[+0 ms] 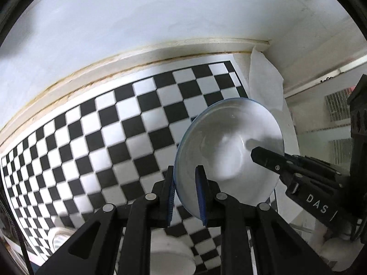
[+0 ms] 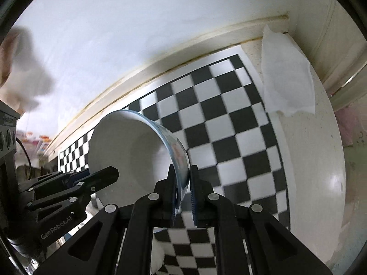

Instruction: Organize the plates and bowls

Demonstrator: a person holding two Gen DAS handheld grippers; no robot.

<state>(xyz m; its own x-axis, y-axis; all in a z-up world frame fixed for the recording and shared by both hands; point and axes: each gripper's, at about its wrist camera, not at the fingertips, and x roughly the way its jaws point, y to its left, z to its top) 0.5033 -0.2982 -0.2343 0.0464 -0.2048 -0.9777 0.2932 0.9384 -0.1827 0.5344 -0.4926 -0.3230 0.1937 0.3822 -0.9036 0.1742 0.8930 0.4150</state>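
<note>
One white bowl with a blue-patterned outside is held in the air by both grippers over a checkered mat. In the left wrist view my left gripper is shut on the bowl's near rim, and the right gripper's finger reaches in from the right. In the right wrist view my right gripper is shut on the bowl's right rim, and the left gripper grips its left edge. The bowl is tilted on its side.
The black-and-white checkered mat lies on a white counter against a white wall. A white paper towel lies at the mat's far right corner. White dishes sit below my left gripper, partly hidden. The counter edge curves at right.
</note>
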